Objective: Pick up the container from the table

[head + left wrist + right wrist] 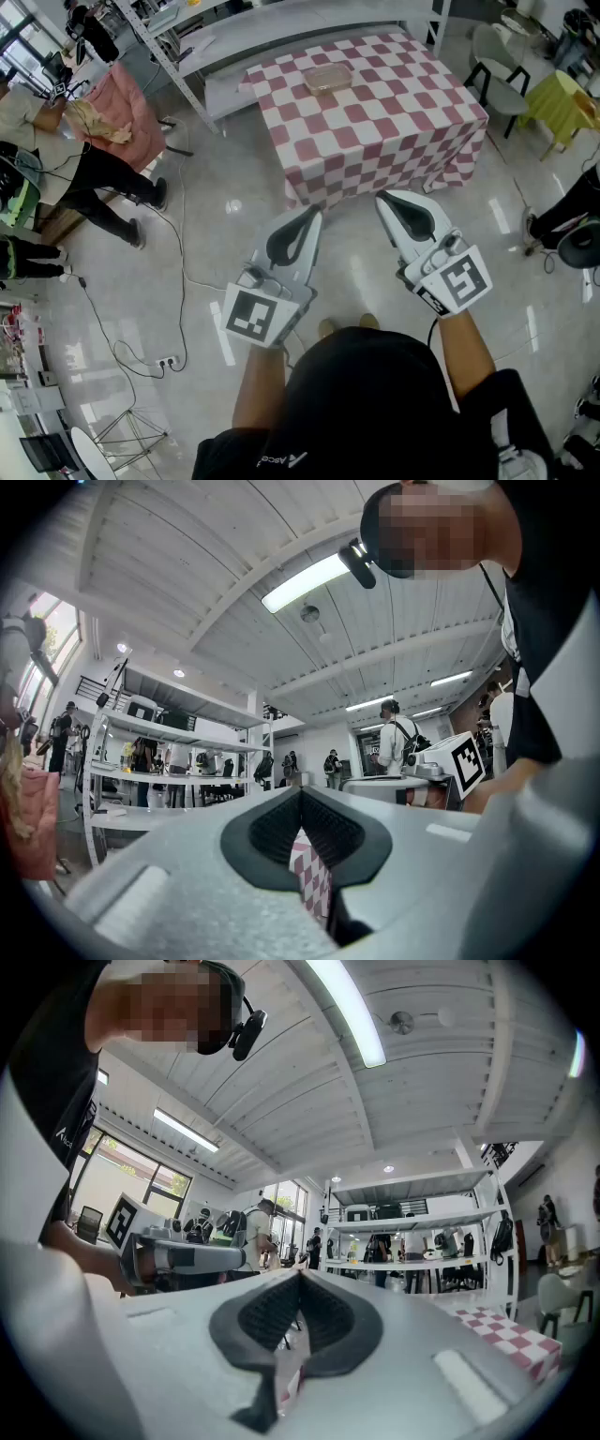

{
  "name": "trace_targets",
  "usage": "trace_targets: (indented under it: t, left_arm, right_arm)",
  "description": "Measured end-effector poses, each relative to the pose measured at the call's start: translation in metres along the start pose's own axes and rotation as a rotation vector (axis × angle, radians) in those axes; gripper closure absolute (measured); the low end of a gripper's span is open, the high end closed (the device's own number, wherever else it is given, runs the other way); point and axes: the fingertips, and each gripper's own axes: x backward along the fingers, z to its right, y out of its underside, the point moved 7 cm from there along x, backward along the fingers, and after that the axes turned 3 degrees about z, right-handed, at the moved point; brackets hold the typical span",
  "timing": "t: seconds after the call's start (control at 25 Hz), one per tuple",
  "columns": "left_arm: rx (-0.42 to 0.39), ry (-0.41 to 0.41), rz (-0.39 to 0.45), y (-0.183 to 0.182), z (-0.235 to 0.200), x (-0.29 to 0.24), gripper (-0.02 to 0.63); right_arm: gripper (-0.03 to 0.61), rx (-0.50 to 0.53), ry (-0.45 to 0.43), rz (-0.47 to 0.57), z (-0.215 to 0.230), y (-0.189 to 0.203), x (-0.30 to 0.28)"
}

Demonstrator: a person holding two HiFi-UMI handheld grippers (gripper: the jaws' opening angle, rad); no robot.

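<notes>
A clear, shallow container (326,78) lies near the far edge of a table with a pink-and-white checked cloth (375,122). Both grippers hang over the floor, short of the table's near edge and well away from the container. My left gripper (312,216) is shut with nothing in it, and so is my right gripper (383,200). In the left gripper view the black pads (323,832) meet at the tip, and a strip of checked cloth (312,878) shows through the gap lower down. In the right gripper view the pads (323,1316) are also closed, with a corner of the table (520,1340) at the right.
People (103,178) stand and crouch at the left, beside cables and a power strip (166,362) on the glossy floor. White shelving (178,37) runs behind the table. Chairs (497,66) and a yellow-green one (562,103) stand at the right. A person's leg (567,216) reaches in from the right edge.
</notes>
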Motion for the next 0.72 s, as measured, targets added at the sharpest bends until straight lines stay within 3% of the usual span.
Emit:
trace_targets:
  t: [0.36,0.72]
  left_arm:
    - [0.006,0.018,0.037,0.008,-0.035,0.008,0.603]
    - [0.006,0.064,0.064,0.014,-0.082,0.014,0.604]
  right_arm:
    - [0.575,0.024,0.017,-0.012,-0.013,0.007,-0.030]
    - [0.575,0.026,0.103,-0.056,-0.021,0.020,-0.058]
